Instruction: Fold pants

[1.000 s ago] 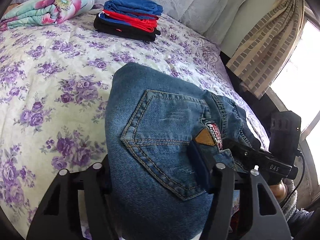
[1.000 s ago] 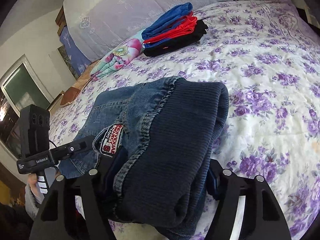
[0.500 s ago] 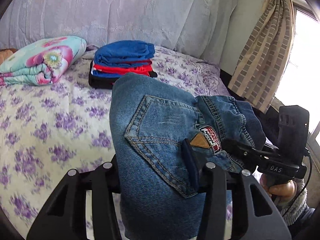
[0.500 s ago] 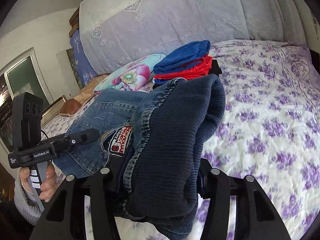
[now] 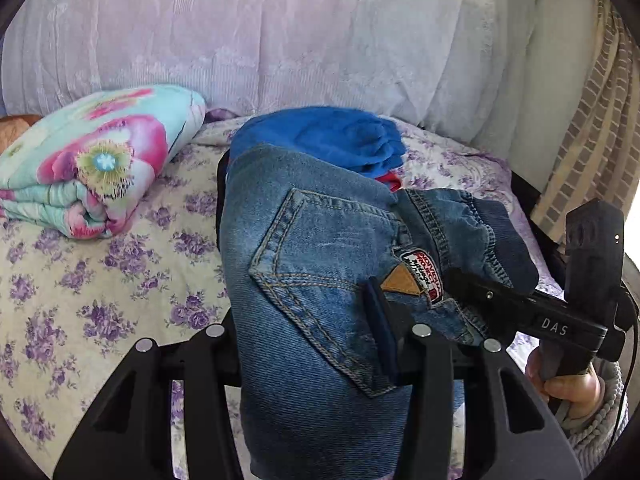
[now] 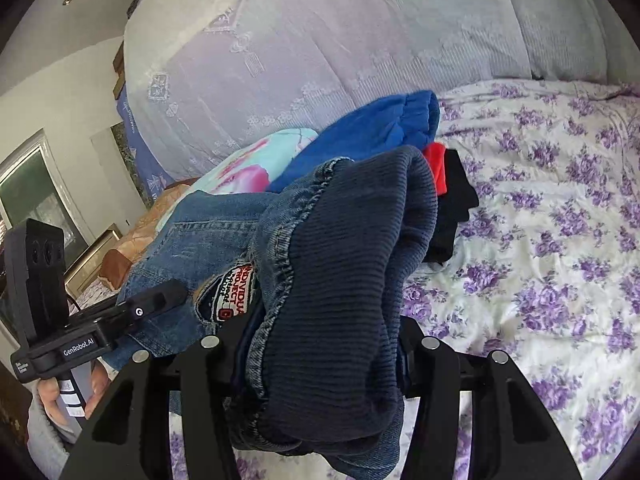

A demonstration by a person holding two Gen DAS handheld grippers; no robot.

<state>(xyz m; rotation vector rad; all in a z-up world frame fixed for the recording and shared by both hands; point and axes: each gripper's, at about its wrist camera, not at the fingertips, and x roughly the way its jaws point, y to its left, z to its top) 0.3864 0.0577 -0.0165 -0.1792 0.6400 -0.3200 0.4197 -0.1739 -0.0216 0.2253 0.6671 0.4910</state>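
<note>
The folded blue jeans point(image 5: 312, 280) hang in the air between both grippers, back pocket up, above the flowered bed. My left gripper point(image 5: 316, 336) is shut on the pocket side of the bundle. My right gripper point(image 6: 320, 344) is shut on the dark ribbed waistband end point(image 6: 344, 264) of the jeans. Each gripper shows in the other's view: the right one point(image 5: 492, 300) and the left one point(image 6: 160, 304), both clamped on the denim. The fingertips are hidden by the cloth.
A stack of folded clothes, blue on top point(image 5: 328, 140) with red and black below point(image 6: 448, 196), lies just behind the jeans. A rolled floral quilt point(image 5: 92, 176) lies at the left. Large pillows point(image 5: 280, 40) line the headboard. A curtain point(image 5: 592, 128) hangs at the right.
Both grippers have carried the jeans forward over the bed toward the stack of folded clothes, which now sits directly behind the bundle. The grips have not changed.
</note>
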